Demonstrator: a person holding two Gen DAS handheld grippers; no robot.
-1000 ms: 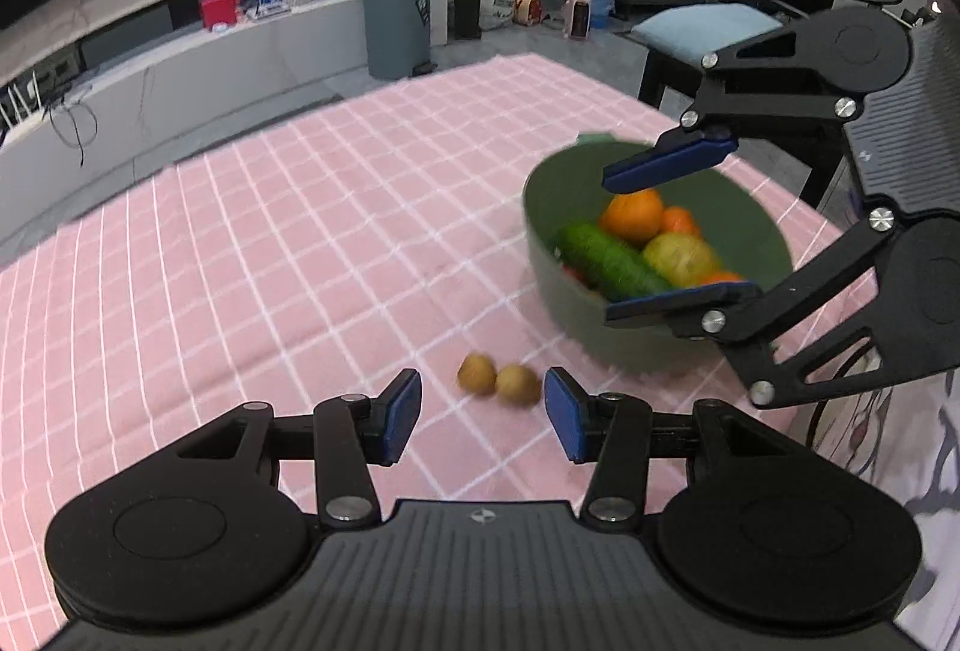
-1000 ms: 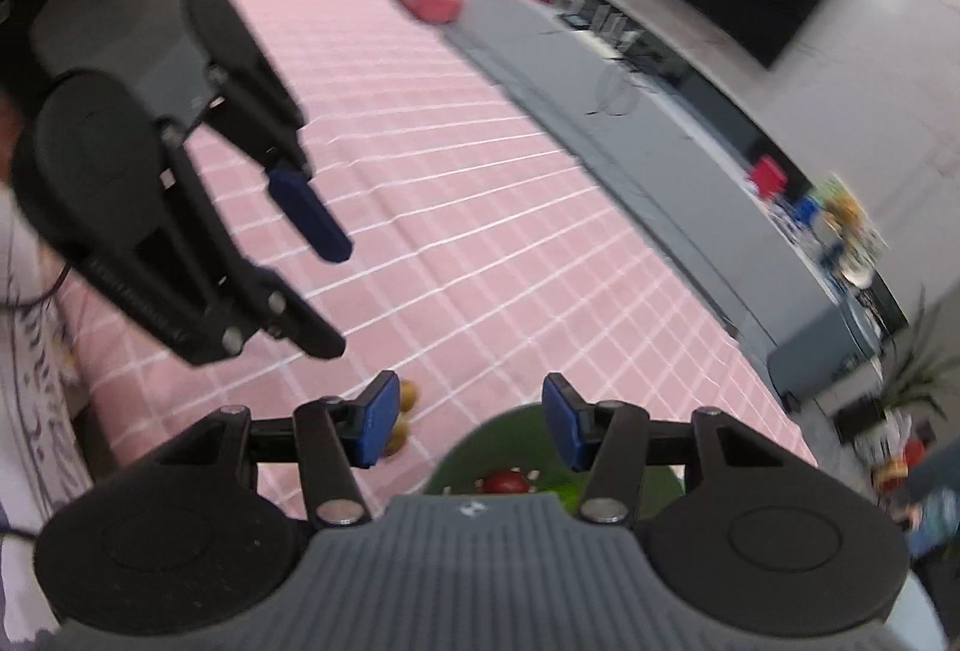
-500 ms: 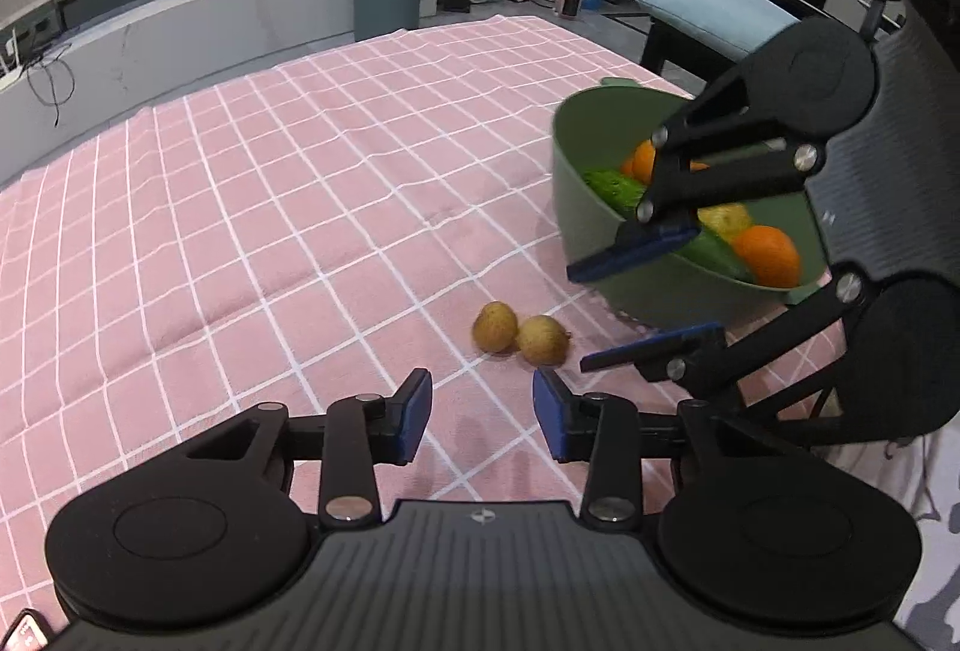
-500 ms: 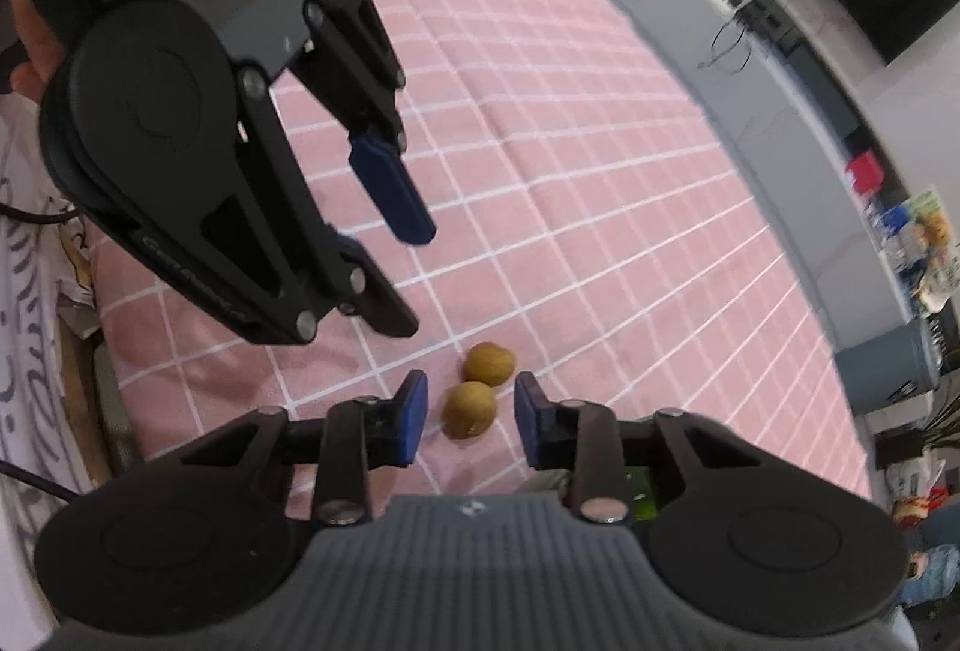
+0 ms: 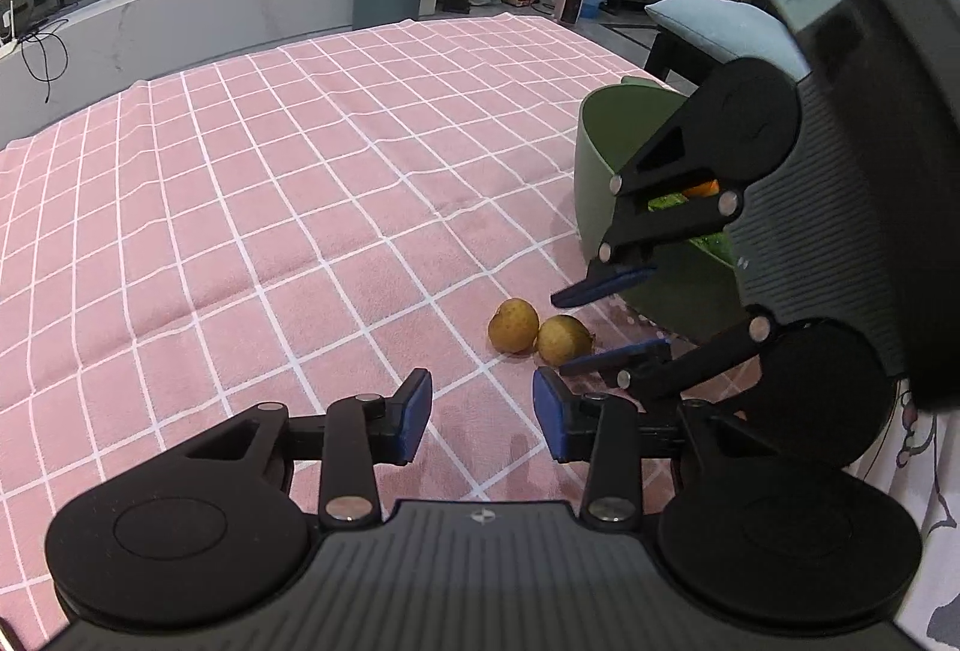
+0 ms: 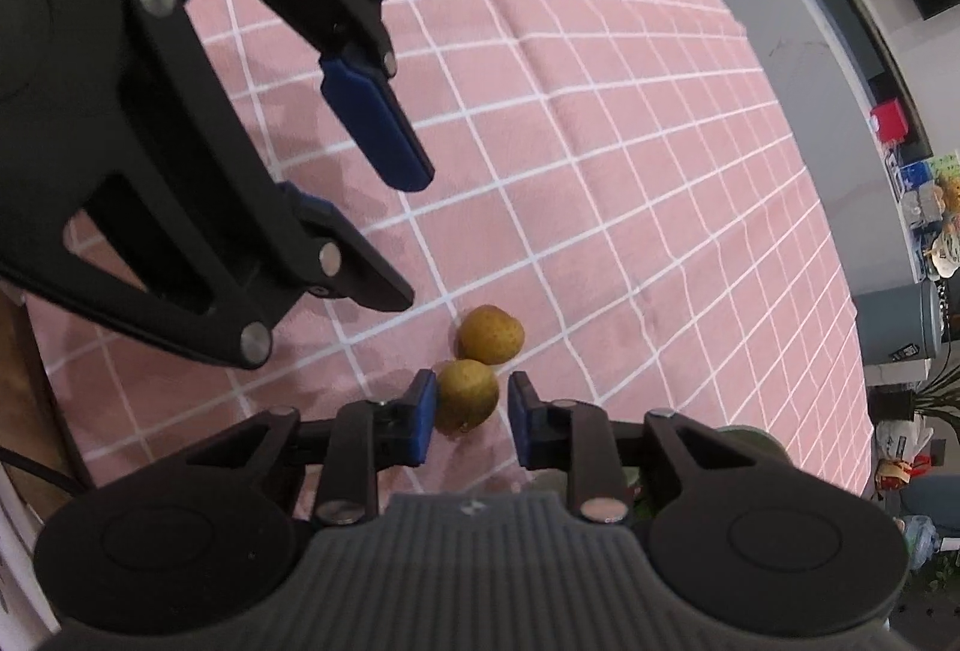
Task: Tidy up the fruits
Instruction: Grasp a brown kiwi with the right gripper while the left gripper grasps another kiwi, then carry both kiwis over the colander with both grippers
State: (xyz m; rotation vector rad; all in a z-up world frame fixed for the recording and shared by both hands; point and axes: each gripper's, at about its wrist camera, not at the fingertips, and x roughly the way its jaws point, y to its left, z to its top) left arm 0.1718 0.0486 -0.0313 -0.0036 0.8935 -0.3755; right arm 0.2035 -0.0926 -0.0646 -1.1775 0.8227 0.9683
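The right gripper (image 6: pixel 467 418) has its blue pads spread around the nearer yellow-brown fruit (image 6: pixel 467 394), which touches its twin (image 6: pixel 491 334) on the pink checked tablecloth (image 6: pixel 630 207). The left gripper (image 5: pixel 482 417) hangs parted and empty nearby, with the green bowl (image 5: pixel 606 159) of produce just beyond.

The right gripper (image 6: pixel 467 417) hangs low with its fingers apart; the left gripper (image 5: pixel 482 414) hovers beside it, fingers likewise spread wide.

Right gripper (image 6: pixel 467 420) fingers (image 6: pixel 422 414) astride near fruit (image 6: pixel 467 392), seemingly not yet clamped.
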